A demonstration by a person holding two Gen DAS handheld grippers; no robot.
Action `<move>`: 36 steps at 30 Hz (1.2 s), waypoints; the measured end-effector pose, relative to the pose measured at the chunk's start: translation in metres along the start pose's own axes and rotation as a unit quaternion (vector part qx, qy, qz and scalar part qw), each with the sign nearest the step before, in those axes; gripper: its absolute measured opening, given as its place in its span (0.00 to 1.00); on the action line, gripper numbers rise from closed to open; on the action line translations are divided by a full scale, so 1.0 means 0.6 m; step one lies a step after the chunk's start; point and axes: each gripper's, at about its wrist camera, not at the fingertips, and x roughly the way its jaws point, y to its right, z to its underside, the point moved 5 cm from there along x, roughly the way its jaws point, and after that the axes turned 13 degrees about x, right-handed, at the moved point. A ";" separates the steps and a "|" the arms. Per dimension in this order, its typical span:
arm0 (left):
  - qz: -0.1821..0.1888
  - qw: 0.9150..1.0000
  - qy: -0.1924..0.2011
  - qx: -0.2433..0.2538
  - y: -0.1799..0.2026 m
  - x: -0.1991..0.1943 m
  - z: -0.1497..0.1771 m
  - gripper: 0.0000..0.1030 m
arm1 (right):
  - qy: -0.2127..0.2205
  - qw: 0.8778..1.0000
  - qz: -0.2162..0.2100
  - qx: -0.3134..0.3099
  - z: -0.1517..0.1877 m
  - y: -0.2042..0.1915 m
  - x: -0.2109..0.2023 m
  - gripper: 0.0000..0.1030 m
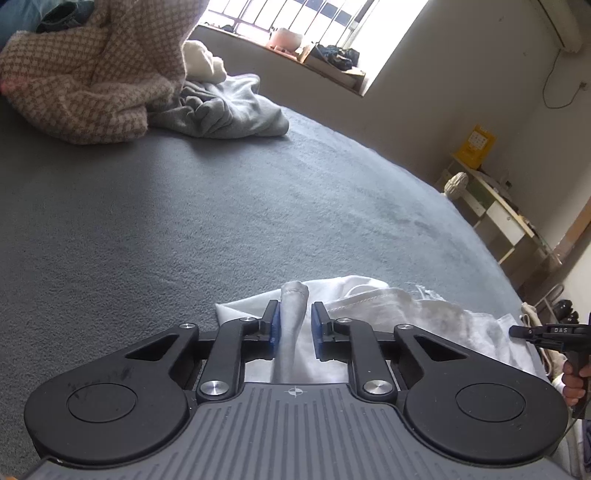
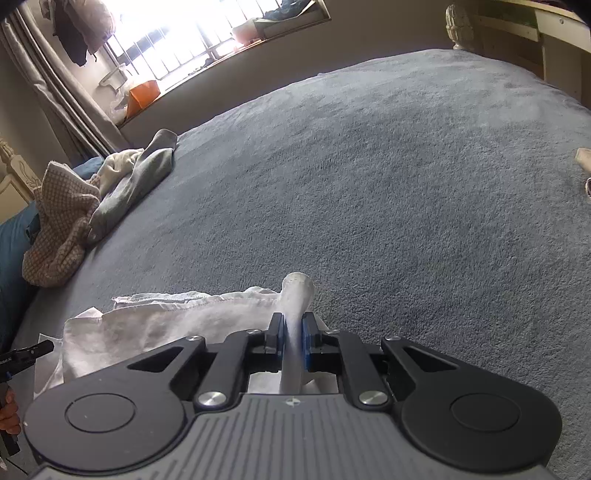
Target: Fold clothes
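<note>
On the near edge of a wide bed spread with a blue-grey blanket (image 1: 258,206), a white garment (image 1: 424,317) is lying rumpled, stretching sideways between two hand-held grippers. The left gripper (image 1: 294,328) is reaching over the garment's left end; its blue-padded fingers (image 1: 275,326) are standing slightly apart, with a rolled fold of the white cloth rising between them. The left pad is touching the fold, while a narrow gap is showing beside the right pad, so the fold is sitting loosely rather than being squeezed. The right gripper (image 2: 293,341) is working at the garment's right end (image 2: 166,325), and its fingers (image 2: 306,341) are pressing together on a thin upright fold of white cloth, pinching it firmly, with the fold's rounded tip poking out beyond the fingertips.

At the far left of the bed, well apart from the white garment, a pile of other clothes is waiting: a pink-and-cream checked knit (image 1: 85,74), a crumpled grey garment (image 1: 225,107) lying against it, and a cream piece (image 1: 203,62) behind. Beyond the bed, daylight is pouring through a barred window (image 1: 295,18) above a cluttered sill. On the far right, a low wooden shelf (image 1: 495,210) is standing against the wall.
</note>
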 end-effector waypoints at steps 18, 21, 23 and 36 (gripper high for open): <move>0.012 1.000 0.020 0.015 0.017 0.007 -0.013 0.01 | 0.031 0.999 -0.008 0.030 -0.009 0.015 -0.010 0.02; 0.014 1.000 0.025 -0.001 0.009 0.013 -0.022 0.01 | 0.034 0.999 -0.005 0.036 -0.012 0.022 -0.011 0.02; 0.014 0.999 0.026 -0.012 0.001 0.018 -0.028 0.01 | 0.037 0.998 -0.005 0.041 -0.014 0.026 -0.012 0.02; -0.004 0.999 0.001 -0.047 -0.037 0.045 -0.016 0.05 | 0.019 0.997 0.002 0.080 -0.016 0.049 0.020 0.03</move>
